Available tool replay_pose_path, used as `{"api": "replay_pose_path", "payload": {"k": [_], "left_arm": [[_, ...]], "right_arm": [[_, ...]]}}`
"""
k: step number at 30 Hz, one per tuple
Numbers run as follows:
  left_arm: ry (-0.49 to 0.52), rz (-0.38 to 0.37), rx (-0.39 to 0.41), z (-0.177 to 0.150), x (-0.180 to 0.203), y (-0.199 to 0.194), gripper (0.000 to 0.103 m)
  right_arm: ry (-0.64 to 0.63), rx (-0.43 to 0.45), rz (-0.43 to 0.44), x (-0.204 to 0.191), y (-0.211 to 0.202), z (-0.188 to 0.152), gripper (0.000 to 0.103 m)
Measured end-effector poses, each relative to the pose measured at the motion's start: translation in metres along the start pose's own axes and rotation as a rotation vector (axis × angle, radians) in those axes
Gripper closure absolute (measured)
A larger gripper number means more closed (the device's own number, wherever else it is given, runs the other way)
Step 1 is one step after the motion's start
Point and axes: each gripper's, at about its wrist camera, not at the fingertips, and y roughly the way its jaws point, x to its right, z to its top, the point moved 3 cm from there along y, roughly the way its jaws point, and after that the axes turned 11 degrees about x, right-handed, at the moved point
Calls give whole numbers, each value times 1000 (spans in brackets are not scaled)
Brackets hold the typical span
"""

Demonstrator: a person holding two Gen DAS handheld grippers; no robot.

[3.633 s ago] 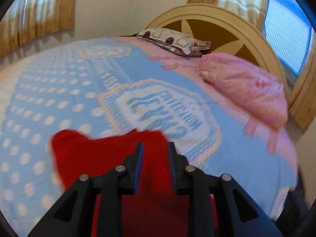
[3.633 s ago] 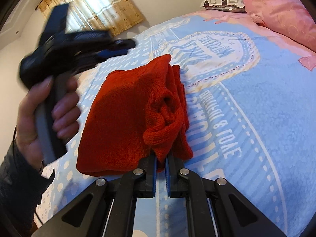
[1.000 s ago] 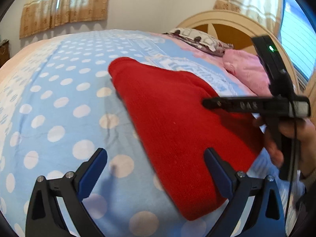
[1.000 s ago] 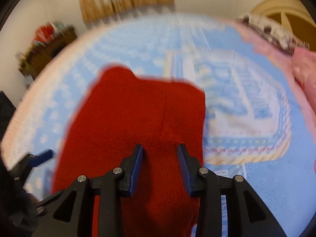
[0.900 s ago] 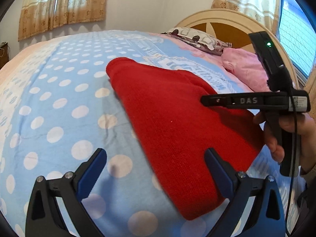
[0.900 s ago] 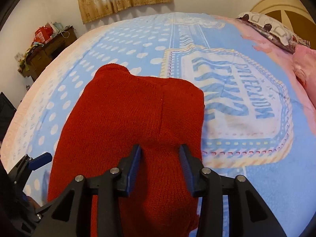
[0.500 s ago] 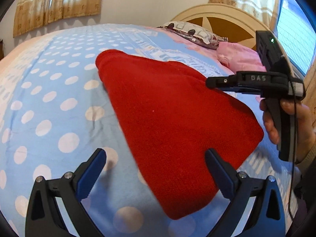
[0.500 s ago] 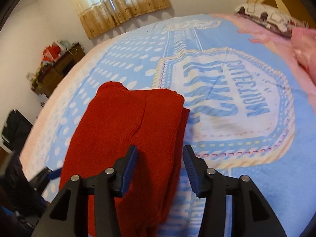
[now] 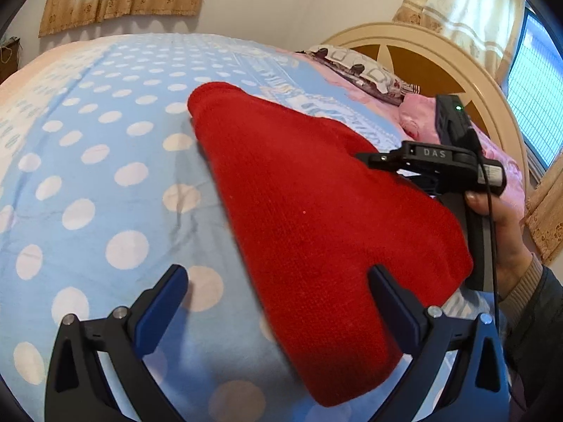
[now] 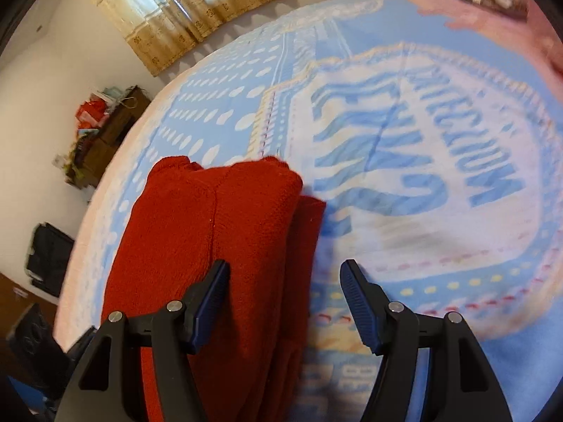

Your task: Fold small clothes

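Note:
A red knit sweater [image 9: 316, 211] lies folded on the blue polka-dot bedspread [image 9: 105, 176]. My left gripper [image 9: 278, 281] hovers open and wide over the sweater's near end, its pads clear of the cloth. In the left wrist view a hand holds my right gripper [image 9: 373, 158] at the sweater's far right side. In the right wrist view the right gripper [image 10: 283, 274] is over the sweater's [image 10: 218, 228] right edge. Its jaws are opening; the folded edge lies below and between them, and the pads do not press on it.
A pink pillow [image 9: 422, 119] and a patterned pillow [image 9: 359, 66] lie against the cream headboard [image 9: 422, 45]. Beyond the bed's far side stand a cluttered wooden cabinet [image 10: 105, 130] and a black bag [image 10: 49, 256]. Printed blue bedspread [image 10: 422, 176] stretches right of the sweater.
The right gripper's jaws have spread wider and it has shifted from over the sweater's middle to its right edge. The left gripper stays wide open and has barely moved.

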Motion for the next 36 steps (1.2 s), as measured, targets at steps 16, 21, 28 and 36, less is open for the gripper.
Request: {"api": "replay_pose_path", "payload": {"k": [16, 21, 28, 36], "left_arm": [[1, -20, -44, -4, 4, 8, 0], [0, -29, -51, -2, 3, 11, 0], [14, -56, -63, -1, 4, 12, 2], [50, -128, -38, 0, 15, -7, 57]], "right_arm": [[24, 23, 115, 3, 13, 7, 41], [-5, 31, 123, -9, 16, 4, 62], [11, 55, 140, -16, 17, 1, 74], [-20, 124, 130, -36, -1, -3, 77]]}}
